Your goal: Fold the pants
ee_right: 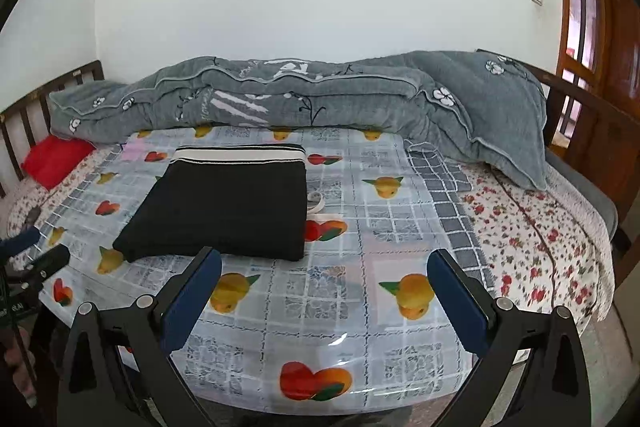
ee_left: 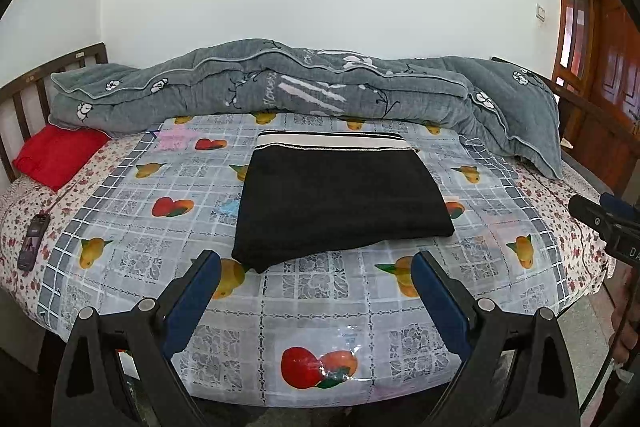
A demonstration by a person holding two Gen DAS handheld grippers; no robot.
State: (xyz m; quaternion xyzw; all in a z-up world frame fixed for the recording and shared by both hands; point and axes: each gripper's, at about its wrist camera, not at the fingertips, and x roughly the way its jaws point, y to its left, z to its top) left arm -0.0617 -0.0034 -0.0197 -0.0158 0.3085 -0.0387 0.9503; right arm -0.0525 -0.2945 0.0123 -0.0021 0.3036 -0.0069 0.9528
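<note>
The black pants (ee_left: pixel 340 199) lie folded into a neat rectangle on the fruit-print plastic sheet (ee_left: pixel 312 315), with the white-and-black striped waistband at the far edge. In the right wrist view the pants (ee_right: pixel 224 207) sit left of centre. My left gripper (ee_left: pixel 316 267) hovers open just short of the pants' near edge, nothing between its blue pads. My right gripper (ee_right: pixel 324 265) is open too, to the right of the pants and holding nothing. The right gripper's tips (ee_left: pixel 600 215) show at the right edge of the left wrist view, and the left gripper's tips (ee_right: pixel 40 251) at the left edge of the right wrist view.
A rolled grey quilt (ee_left: pixel 304 87) lies along the far side of the bed against the white wall. A red cushion (ee_left: pixel 60 155) sits at the far left by the wooden headboard (ee_left: pixel 24 95). A phone (ee_left: pixel 32 247) lies on the floral sheet at left. A wooden door (ee_right: pixel 592 15) stands at right.
</note>
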